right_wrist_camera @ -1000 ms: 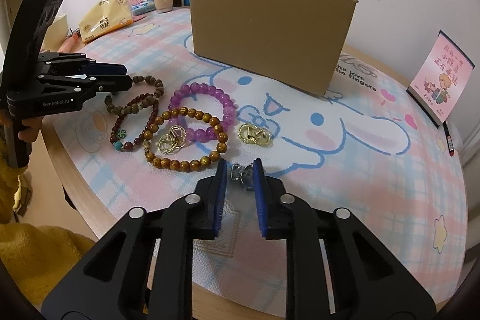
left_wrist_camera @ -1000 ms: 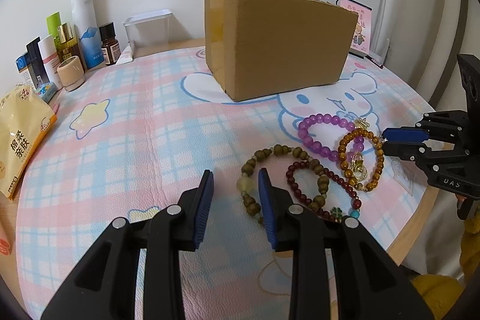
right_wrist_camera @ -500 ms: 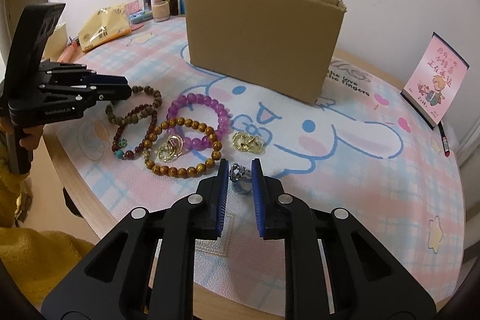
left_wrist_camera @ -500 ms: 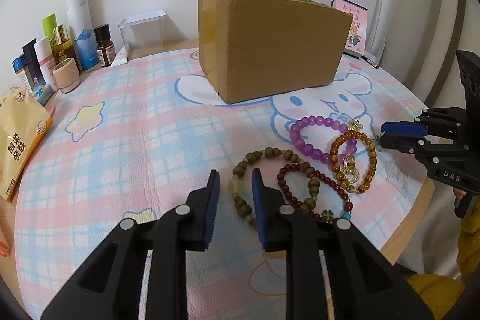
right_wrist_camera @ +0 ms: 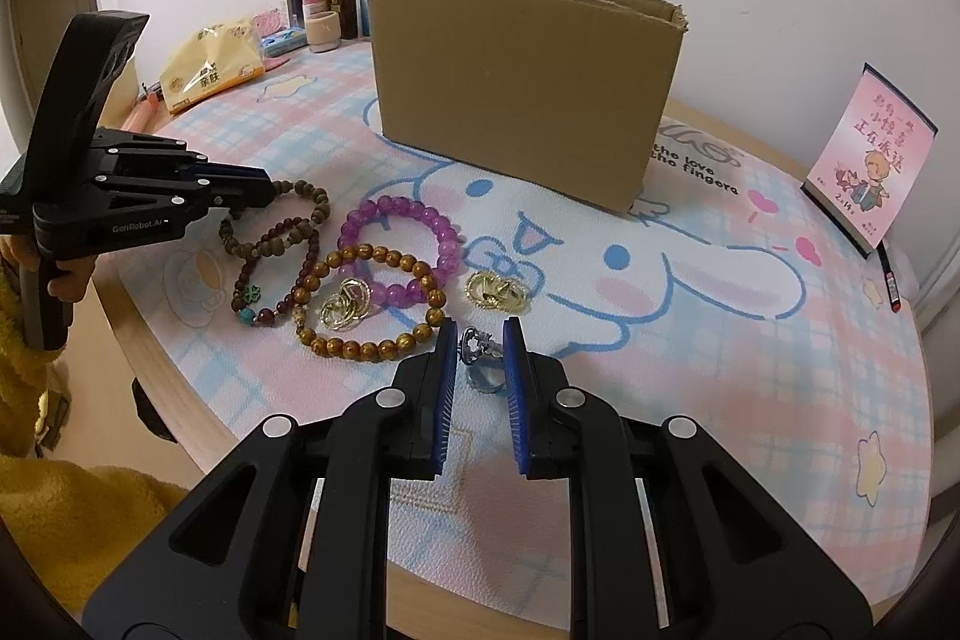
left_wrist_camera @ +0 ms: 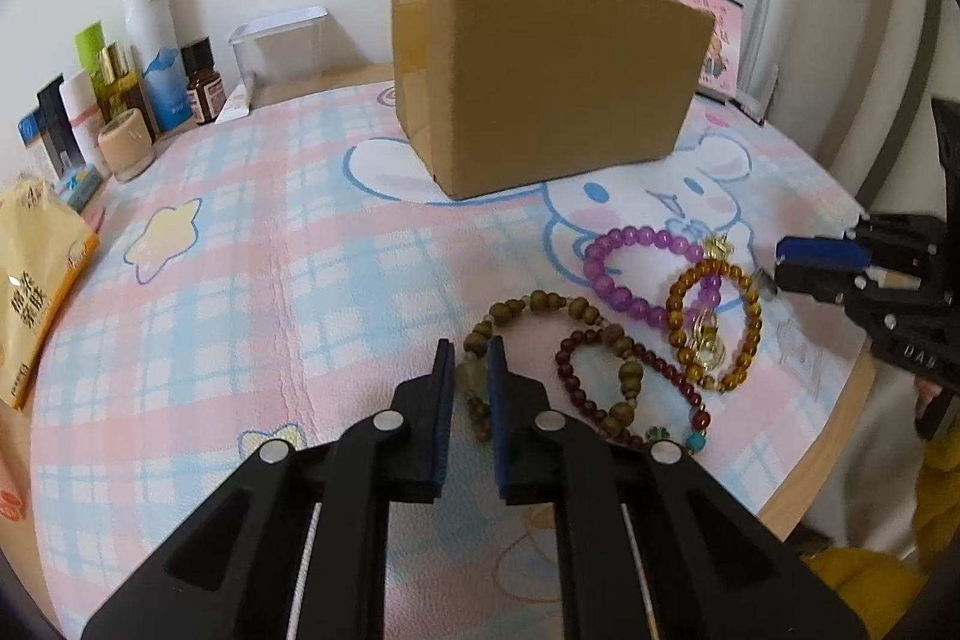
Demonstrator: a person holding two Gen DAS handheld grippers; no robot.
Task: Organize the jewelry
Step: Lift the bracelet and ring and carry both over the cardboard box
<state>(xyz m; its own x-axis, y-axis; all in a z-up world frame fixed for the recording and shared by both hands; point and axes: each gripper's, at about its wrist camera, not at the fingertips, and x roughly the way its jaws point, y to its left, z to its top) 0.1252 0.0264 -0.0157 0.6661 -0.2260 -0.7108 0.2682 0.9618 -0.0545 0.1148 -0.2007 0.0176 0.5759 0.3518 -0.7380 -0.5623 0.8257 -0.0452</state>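
The left tool (left_wrist_camera: 469, 370) has just been closing and now pinches the olive wooden-bead bracelet (left_wrist_camera: 543, 307) lying on the surface (left_wrist_camera: 252, 244); the right tool (right_wrist_camera: 477, 349) clamps a small silver ring (right_wrist_camera: 478, 345) near the surface's edge; lift both straight and slowly, keeping the overlapping dark red bracelet (left_wrist_camera: 636, 358) from dragging, then carry them over the open cardboard box (right_wrist_camera: 528, 82).

Four bead bracelets (right_wrist_camera: 384, 304), two gold earrings (right_wrist_camera: 497, 290), one silver ring (right_wrist_camera: 480, 361), one cardboard box (right_wrist_camera: 528, 82).
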